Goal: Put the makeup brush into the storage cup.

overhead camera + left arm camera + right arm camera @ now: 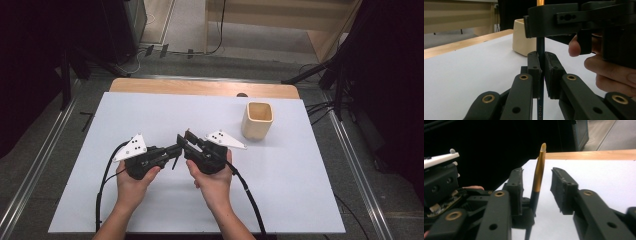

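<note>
Pen clamped in left tool

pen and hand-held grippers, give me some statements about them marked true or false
1. The left hand-held gripper is shut on the pen. True.
2. The right hand-held gripper is clamped on the pen's gold end. False: its jaws stand open on either side of the pen, with a gap on each side.
3. The beige cup lies tipped on its side. False: it stands upright on the white table, mouth up.
4. The pen already sits inside the cup. False: it is held between the two grippers, apart from the cup.
5. The cup stands beyond the right gripper on the person's right side in the high view. True.
</note>
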`<state>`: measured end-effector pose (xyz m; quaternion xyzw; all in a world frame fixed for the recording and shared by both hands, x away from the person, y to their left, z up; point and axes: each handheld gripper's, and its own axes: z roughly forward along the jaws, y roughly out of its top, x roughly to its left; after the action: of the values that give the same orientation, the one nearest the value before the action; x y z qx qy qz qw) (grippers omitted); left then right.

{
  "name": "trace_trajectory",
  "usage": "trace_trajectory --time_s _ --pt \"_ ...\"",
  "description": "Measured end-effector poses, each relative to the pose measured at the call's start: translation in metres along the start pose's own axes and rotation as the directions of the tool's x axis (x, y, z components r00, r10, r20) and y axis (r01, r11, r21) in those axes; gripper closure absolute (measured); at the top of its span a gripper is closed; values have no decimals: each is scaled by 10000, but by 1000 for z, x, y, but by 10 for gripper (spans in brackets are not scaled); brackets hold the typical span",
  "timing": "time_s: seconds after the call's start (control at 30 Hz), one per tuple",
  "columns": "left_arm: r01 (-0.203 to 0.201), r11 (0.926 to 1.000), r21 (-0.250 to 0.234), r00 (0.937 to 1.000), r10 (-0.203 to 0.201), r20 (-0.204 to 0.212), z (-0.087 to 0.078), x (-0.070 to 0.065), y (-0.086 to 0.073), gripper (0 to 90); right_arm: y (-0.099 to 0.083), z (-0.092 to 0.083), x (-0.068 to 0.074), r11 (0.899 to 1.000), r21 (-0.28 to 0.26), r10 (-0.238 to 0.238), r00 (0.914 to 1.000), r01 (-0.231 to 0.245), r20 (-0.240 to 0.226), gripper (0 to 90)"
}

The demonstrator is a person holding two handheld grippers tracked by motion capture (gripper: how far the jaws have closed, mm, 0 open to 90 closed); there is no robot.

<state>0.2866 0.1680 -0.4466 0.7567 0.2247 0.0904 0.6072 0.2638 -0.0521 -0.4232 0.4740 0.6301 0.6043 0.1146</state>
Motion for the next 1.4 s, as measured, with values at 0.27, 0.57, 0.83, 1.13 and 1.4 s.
trace_trajectory --time_s 0.27,0.57,0.83,1.13,1.4 --pt "-47 9990 -435 9995 33 -325 -7 -2 -3 405 2 -1 -1 9995 -9 -319 9994 319 95 846" --pt "143 9986 -502 9724 -256 -2321 -34 9 -16 0 13 -20 -15 9944 -263 -1004 9928 1023 650 846" --pt "-44 9994 -340 9608 -52 -2771 -47 15 -27 0 19 -32 -28 9911 -291 -1266 9878 1297 908 847" --pt "-74 9993 -365 9512 -42 -3086 -64 20 -36 0 23 -45 -44 9872 -456 -1450 9785 1531 1467 847" --pt "-174 9986 -497 9447 1 -3279 -79 23 -39 0 28 -54 -56 9823 -574 -1653 9688 1785 1846 847"
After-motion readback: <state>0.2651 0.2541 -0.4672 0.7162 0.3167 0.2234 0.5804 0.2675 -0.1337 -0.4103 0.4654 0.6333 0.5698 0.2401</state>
